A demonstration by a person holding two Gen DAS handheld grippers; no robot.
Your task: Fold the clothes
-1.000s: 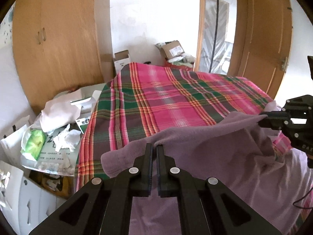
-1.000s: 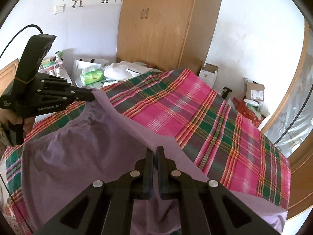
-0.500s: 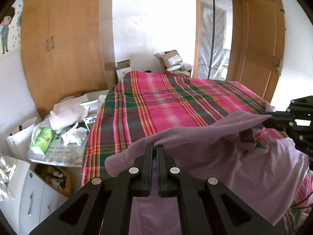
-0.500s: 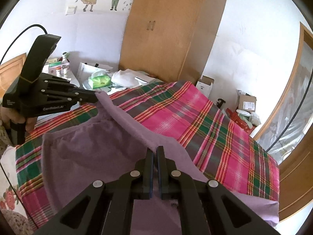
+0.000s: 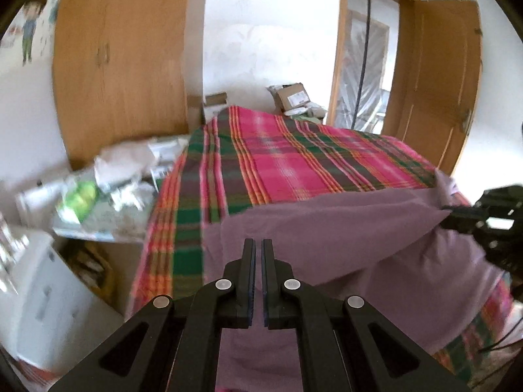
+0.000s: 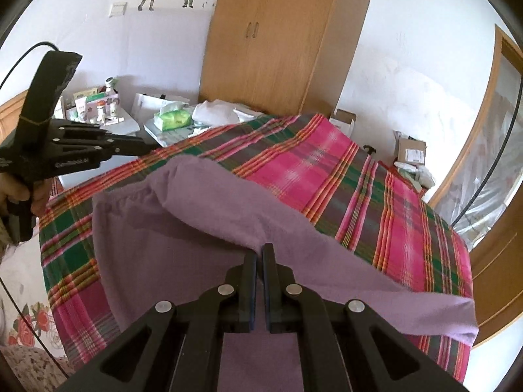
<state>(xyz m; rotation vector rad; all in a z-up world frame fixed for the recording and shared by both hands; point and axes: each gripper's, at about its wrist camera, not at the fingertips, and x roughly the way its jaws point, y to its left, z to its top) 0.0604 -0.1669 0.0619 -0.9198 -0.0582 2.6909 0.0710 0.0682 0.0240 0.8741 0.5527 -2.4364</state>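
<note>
A purple garment (image 5: 327,228) (image 6: 196,245) lies spread over a pink-and-green plaid bed cover (image 5: 278,163) (image 6: 327,170), its far edge rolled over in a soft fold. My right gripper (image 6: 259,251) is shut on the garment's edge, which rises to its tips. It also shows at the right rim of the left wrist view, as the right gripper (image 5: 447,210) at the garment's corner. My left gripper (image 5: 258,243) has its jaws together above the garment. In the right wrist view, the left gripper (image 6: 153,146) sits just clear of the rolled corner, with plaid showing between. A hand (image 6: 19,192) holds it.
A wooden wardrobe (image 6: 278,39) stands behind the bed. A cluttered side surface with a green tissue pack (image 6: 172,119) and papers is beside it. Cardboard boxes (image 5: 291,96) sit on the floor at the far end. A wooden door (image 5: 441,81) is on the right, white drawers (image 5: 42,294) on the left.
Both grippers rose and pulled back. The garment's left corner, earlier pinched at the left gripper's tips, now lies rolled on the bed apart from them. The right gripper still holds its edge.
</note>
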